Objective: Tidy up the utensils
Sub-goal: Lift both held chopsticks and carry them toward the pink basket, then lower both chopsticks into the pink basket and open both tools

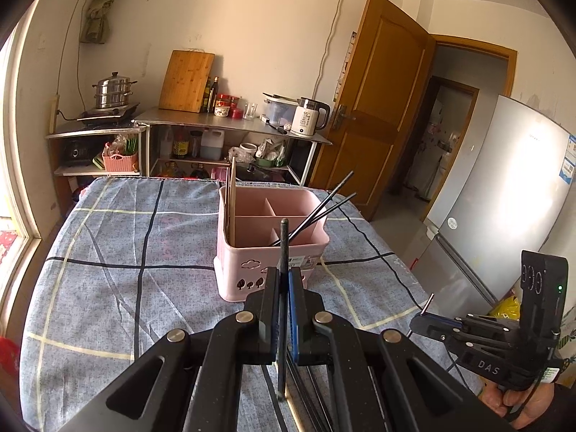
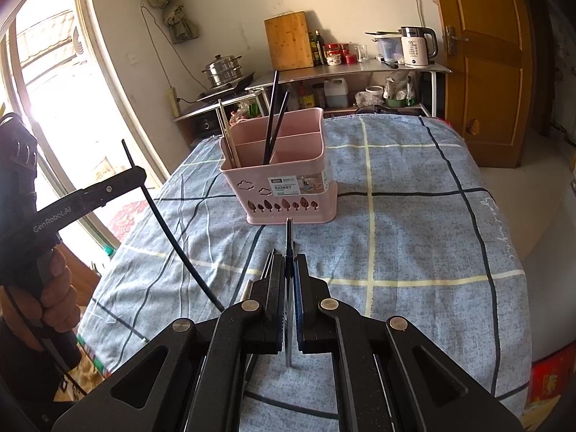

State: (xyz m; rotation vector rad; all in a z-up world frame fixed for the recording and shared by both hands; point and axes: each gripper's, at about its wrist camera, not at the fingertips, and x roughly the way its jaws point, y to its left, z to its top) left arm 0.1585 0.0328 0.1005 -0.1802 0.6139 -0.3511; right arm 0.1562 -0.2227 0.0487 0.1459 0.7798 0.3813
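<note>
Fingers of left gripper (image 1: 284, 280) clamp a black chopstick (image 1: 283, 244) upright, ready for the basket (image 1: 252, 252); right gripper (image 2: 289, 270) clamps a thin utensil (image 2: 288, 237), type unclear, low over desk (image 2: 414, 216).

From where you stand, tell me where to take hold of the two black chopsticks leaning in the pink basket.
Grip the black chopsticks near their upper ends, coming from above. They lean out over the pink basket rim, so the tops are free; the lower ends sit inside a compartment.
</note>
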